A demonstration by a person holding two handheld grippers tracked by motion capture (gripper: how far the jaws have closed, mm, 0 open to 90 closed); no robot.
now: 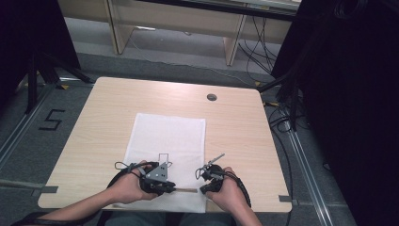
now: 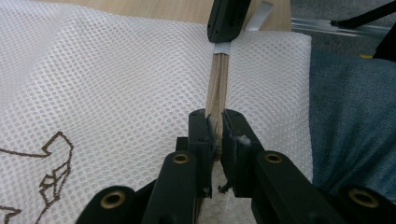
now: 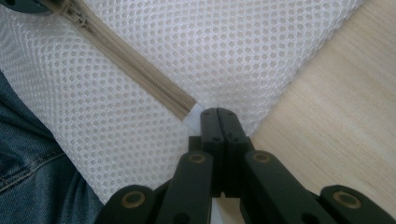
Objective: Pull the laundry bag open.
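A white mesh bag (image 1: 167, 136) lies flat on the wooden table (image 1: 235, 127), its tan zipper (image 1: 187, 189) running along the near edge. My left gripper (image 1: 172, 188) is shut on the zipper (image 2: 218, 84), and the tan strip stands up between my left gripper's (image 2: 215, 123) jaws. My right gripper (image 1: 203, 189) is shut on the white tab at the zipper's right end, near the bag's corner. In the right gripper view the zipper (image 3: 135, 65) stretches diagonally away from my right gripper (image 3: 218, 114). The right gripper (image 2: 227, 21) also faces me at the top of the left gripper view.
A round cable hole (image 1: 211, 97) sits at the table's far right. A brown printed outline (image 2: 51, 172) marks the mesh. The person's jeans (image 2: 355, 116) lie just past the near table edge. Black stands and cables (image 1: 282, 108) flank the table.
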